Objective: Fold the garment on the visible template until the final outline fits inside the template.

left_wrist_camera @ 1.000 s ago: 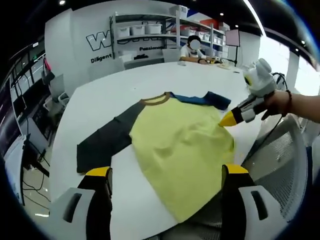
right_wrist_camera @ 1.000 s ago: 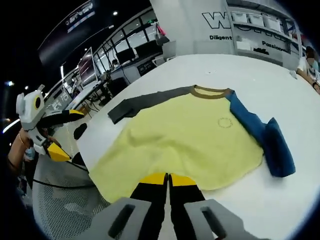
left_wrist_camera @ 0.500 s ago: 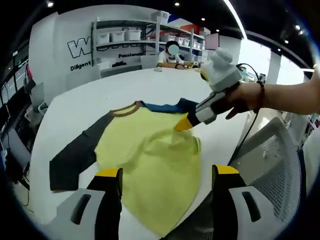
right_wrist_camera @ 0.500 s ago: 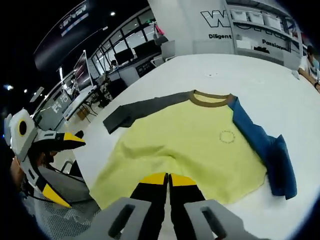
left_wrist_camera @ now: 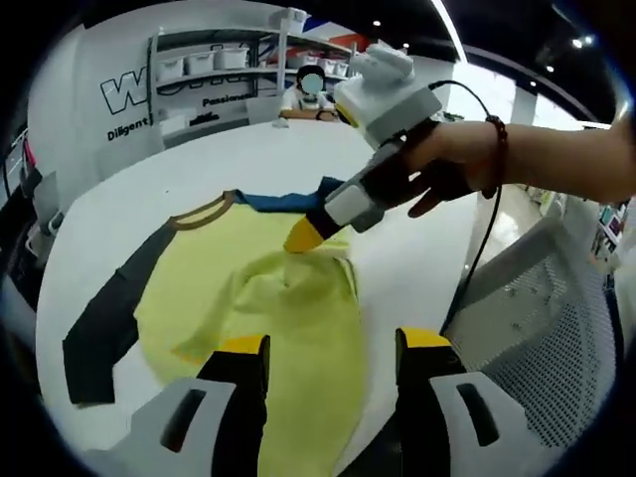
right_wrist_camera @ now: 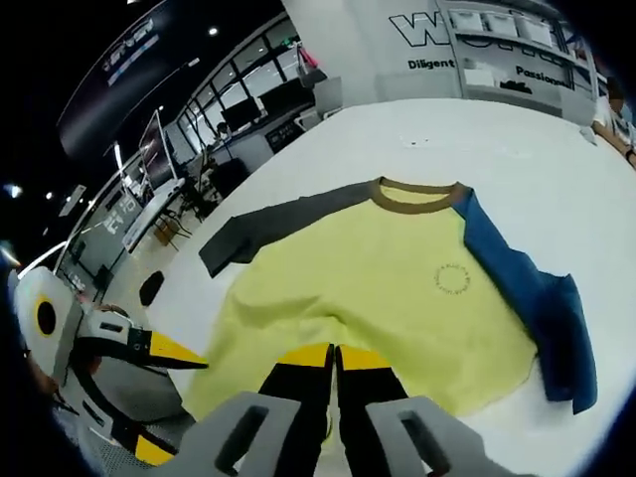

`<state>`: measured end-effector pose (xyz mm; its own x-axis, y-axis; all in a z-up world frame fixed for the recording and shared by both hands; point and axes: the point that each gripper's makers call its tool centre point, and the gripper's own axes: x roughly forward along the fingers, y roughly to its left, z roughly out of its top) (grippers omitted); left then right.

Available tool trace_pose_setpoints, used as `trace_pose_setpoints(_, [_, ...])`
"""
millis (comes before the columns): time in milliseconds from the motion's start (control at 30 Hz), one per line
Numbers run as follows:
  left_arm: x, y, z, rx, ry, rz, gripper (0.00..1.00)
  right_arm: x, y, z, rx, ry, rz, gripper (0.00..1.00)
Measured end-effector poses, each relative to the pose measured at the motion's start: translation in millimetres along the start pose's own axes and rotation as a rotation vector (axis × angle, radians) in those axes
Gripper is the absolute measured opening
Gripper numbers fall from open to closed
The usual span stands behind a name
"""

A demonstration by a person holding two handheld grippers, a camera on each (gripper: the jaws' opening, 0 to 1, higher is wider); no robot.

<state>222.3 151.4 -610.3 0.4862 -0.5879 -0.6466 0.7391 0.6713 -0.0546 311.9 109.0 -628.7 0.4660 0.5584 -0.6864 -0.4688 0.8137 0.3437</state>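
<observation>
A shirt with a yellow body (right_wrist_camera: 397,288), brown collar (right_wrist_camera: 417,194), dark grey sleeve (right_wrist_camera: 258,224) and blue sleeve (right_wrist_camera: 527,298) lies on the white table (right_wrist_camera: 517,149). My right gripper (right_wrist_camera: 335,356) is shut on the yellow hem. In the left gripper view a hand holds that right gripper (left_wrist_camera: 303,237) over the shirt (left_wrist_camera: 298,308), with the pinched fabric lifted and bunched under its tip. The blue sleeve (left_wrist_camera: 283,202) lies folded behind it and the grey sleeve (left_wrist_camera: 99,328) stretches out left. My left gripper (left_wrist_camera: 333,348) is open above the near hem, and it appears as the left gripper (right_wrist_camera: 161,397) beside the table edge.
A mesh chair (left_wrist_camera: 537,328) stands close at the table's edge. Shelves with boxes (left_wrist_camera: 219,70) and a seated person (left_wrist_camera: 310,94) are at the far end. Desks with monitors (right_wrist_camera: 169,149) line the room beyond the grey sleeve.
The right gripper has carried the pinched yellow hem inward over the shirt body, bunching the fabric. The left gripper has moved closer to the near hem and stays open.
</observation>
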Motion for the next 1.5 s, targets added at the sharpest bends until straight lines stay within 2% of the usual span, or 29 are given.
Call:
trace_pose_setpoints(167, [17, -4.7, 0.8, 0.037, 0.006, -0.017, 0.36, 3, -2, 1.7, 0.016, 0.002, 0.002, 0.00])
trace_pose_setpoints(400, [33, -11.5, 0.0, 0.068, 0.021, -0.046, 0.27, 6, -5, 3.5, 0.040, 0.004, 0.004, 0.00])
trace_pose_setpoints(667, [50, -11.1, -9.0, 0.105, 0.066, -0.053, 0.18, 9, -8, 2.1, 0.064, 0.014, 0.006, 0.00])
trace_pose_setpoints(733, [52, -9.9, -11.3, 0.129, 0.074, -0.050, 0.07, 9, -9, 1.9, 0.070, 0.014, 0.006, 0.00])
trace_pose_setpoints(800, [52, -6.7, -11.2, 0.129, 0.078, -0.039, 0.05, 11, -10, 1.3, 0.069, 0.017, 0.007, 0.00])
trace_pose_setpoints(900, [48, -7.4, -8.2, 0.074, 0.083, -0.077, 0.05, 11, -12, 1.1, 0.061, 0.019, 0.007, 0.00])
trace_pose_setpoints(1100, [32, 13.9, 9.8, 0.081, 0.055, -0.042, 0.05, 10, -18, 3.5, 0.075, 0.003, 0.001, 0.00])
trace_pose_setpoints(1333, [16, 42.8, 24.6, 0.071, 0.030, 0.026, 0.05, 1, -28, 10.6, 0.071, -0.053, -0.017, 0.00])
trace_pose_setpoints(1500, [8, 52.1, 37.3, 0.067, 0.008, 0.054, 0.05, -12, -28, 10.2, 0.018, -0.094, -0.003, 0.00])
